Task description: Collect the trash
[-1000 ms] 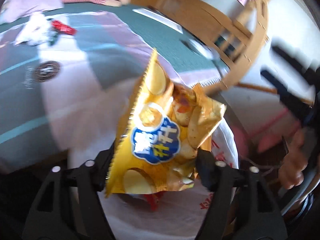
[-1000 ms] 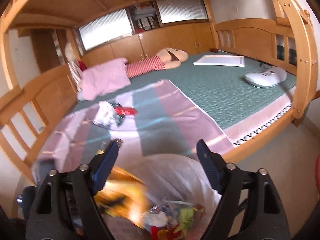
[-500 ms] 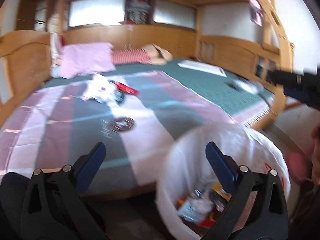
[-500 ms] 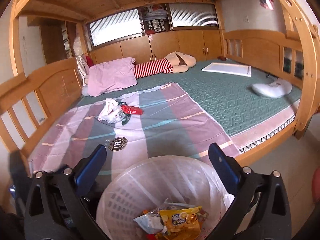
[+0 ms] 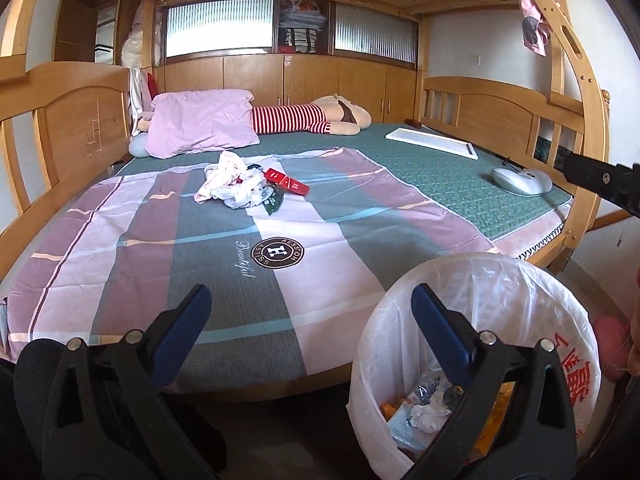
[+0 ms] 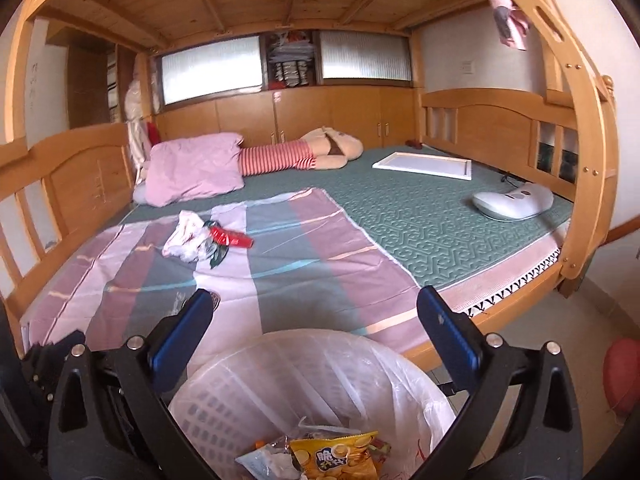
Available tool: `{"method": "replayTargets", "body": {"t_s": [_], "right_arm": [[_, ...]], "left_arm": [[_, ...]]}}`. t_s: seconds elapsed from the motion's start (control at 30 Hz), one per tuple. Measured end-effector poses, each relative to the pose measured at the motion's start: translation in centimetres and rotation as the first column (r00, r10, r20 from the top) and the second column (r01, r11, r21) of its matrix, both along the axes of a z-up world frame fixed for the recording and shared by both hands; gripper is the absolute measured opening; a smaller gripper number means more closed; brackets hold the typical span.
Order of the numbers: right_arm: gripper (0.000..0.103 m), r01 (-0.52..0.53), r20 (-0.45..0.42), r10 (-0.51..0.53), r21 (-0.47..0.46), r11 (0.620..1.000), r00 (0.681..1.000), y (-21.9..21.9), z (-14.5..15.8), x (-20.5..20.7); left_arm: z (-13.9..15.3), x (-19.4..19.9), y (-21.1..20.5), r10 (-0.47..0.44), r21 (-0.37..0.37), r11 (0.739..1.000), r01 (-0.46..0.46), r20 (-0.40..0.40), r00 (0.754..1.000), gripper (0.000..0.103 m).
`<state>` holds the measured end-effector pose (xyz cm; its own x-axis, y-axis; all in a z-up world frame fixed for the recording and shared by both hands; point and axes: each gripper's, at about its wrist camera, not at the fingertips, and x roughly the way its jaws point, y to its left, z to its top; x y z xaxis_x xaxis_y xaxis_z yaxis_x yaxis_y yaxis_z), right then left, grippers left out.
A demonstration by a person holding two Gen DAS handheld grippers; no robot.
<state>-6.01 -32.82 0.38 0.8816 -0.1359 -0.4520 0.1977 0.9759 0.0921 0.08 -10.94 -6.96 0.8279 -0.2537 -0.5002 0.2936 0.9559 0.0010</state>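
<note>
**Both grippers empty, next trash is mid-bed**

Left wrist view: left gripper [image 5: 306, 304] has its jaws spread wide with nothing between them; they have just been opening. It points over the near edge of the bed [image 5: 280, 384]. The bin [image 5: 560, 280], lined with a thin white bag, stands on the floor just beside that edge, lower right, with wrappers already inside. The remaining trash pile [image 5: 236, 184] lies well up the striped sheet [image 5: 132, 248]: crumpled white paper and plastic, a dark green wrapper, and a red box [image 5: 287, 181] touching its right side. Paper and film look light, soft and likely to crush; best pinched at a bunched fold, not a flat flap. The box looks stiff and light, so gripping across its narrow sides should work. The film could slip.

Right wrist view: right gripper [image 6: 314, 308] likewise stands wide and holds nothing, jaws just been opening. It hangs over the bin [image 6: 208, 392], where a yellow chip bag [image 6: 336, 456] lies on top. The pile [image 6: 192, 240] and red box [image 6: 232, 237] sit on the sheet's left half, apart from the pink pillow [image 6: 192, 172].

Room: the sheet between the near edge and the pile is bare, so the reach is open. Watch the wooden side rail [image 6: 60, 184] on the left and the bin rim on the way back.
</note>
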Motion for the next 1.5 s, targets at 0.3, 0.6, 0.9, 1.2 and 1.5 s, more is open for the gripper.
{"method": "replayTargets", "body": {"t_s": [0.3, 0.6, 0.9, 1.2, 1.5], "right_arm": [[0.1, -0.061, -0.048, 0.063, 0.044, 0.997, 0.997, 0.5, -0.5, 0.5], [0.1, -0.058, -0.073, 0.065, 0.09, 0.994, 0.995, 0.2, -1.0, 0.6], [0.1, -0.052, -0.136, 0.078, 0.181, 0.982, 0.988, 0.2, -2.8, 2.4], [0.1, -0.079, -0.131, 0.101, 0.163, 0.983, 0.986, 0.7, -0.8, 6.0], [0.1, -0.188, -0.141, 0.198, 0.078, 0.979, 0.97, 2.9, 1.9, 13.1]], "left_arm": [[-0.4, 0.3, 0.3, 0.016, 0.004, 1.0, -0.015, -0.02, 1.0, 0.099], [-1.0, 0.8, 0.7, 0.039, -0.007, 0.999, -0.04, -0.059, 0.998, 0.099], [-2.2, 1.6, 1.7, 0.067, -0.008, 0.998, -0.068, -0.105, 0.992, 0.099], [0.3, 4.9, 5.2, 0.18, -0.04, 0.983, -0.181, -0.022, 0.983, 0.099], [2.0, 17.1, 11.5, 0.364, -0.122, 0.913, -0.389, -0.185, 0.913, 0.099]]}}
